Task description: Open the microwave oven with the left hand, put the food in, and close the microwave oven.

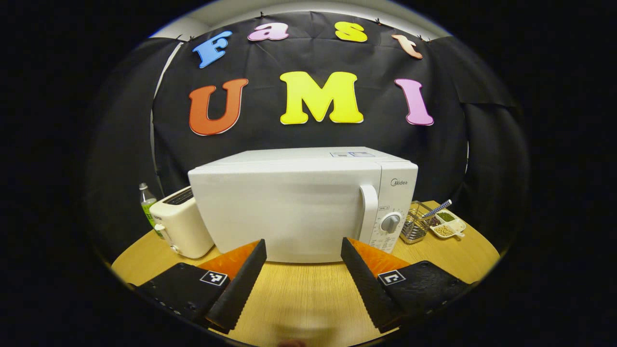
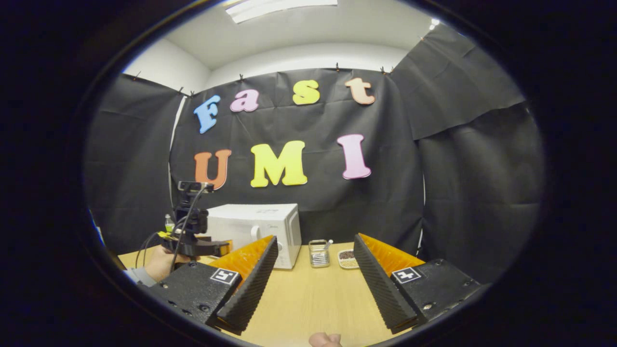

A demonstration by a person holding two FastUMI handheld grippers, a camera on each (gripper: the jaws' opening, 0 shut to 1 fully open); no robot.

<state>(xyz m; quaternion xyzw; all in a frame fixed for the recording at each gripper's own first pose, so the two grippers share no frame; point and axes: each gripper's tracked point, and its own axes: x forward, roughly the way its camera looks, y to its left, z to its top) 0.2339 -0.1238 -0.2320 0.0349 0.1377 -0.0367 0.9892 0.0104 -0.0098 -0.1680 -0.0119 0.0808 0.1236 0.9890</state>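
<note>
A white microwave oven (image 1: 299, 202) stands on the wooden table, door closed, with a vertical handle (image 1: 369, 212) and a dial (image 1: 390, 222) on its right side. My left gripper (image 1: 303, 248) is open just in front of the door, nothing between its fingers. In the right gripper view the same microwave oven (image 2: 258, 231) sits farther off at the left, and my right gripper (image 2: 315, 248) is open and empty above the table. A white divided dish of food (image 1: 448, 224) lies right of the oven; the dish (image 2: 348, 259) shows ahead of the right gripper.
A white toaster (image 1: 181, 221) and a bottle (image 1: 147, 202) stand left of the microwave. A wire basket (image 1: 417, 224) with a utensil sits beside the dish. In the right gripper view a hand (image 2: 159, 264) holds the left gripper at the far left. Bare wooden table (image 2: 308, 299) lies in front.
</note>
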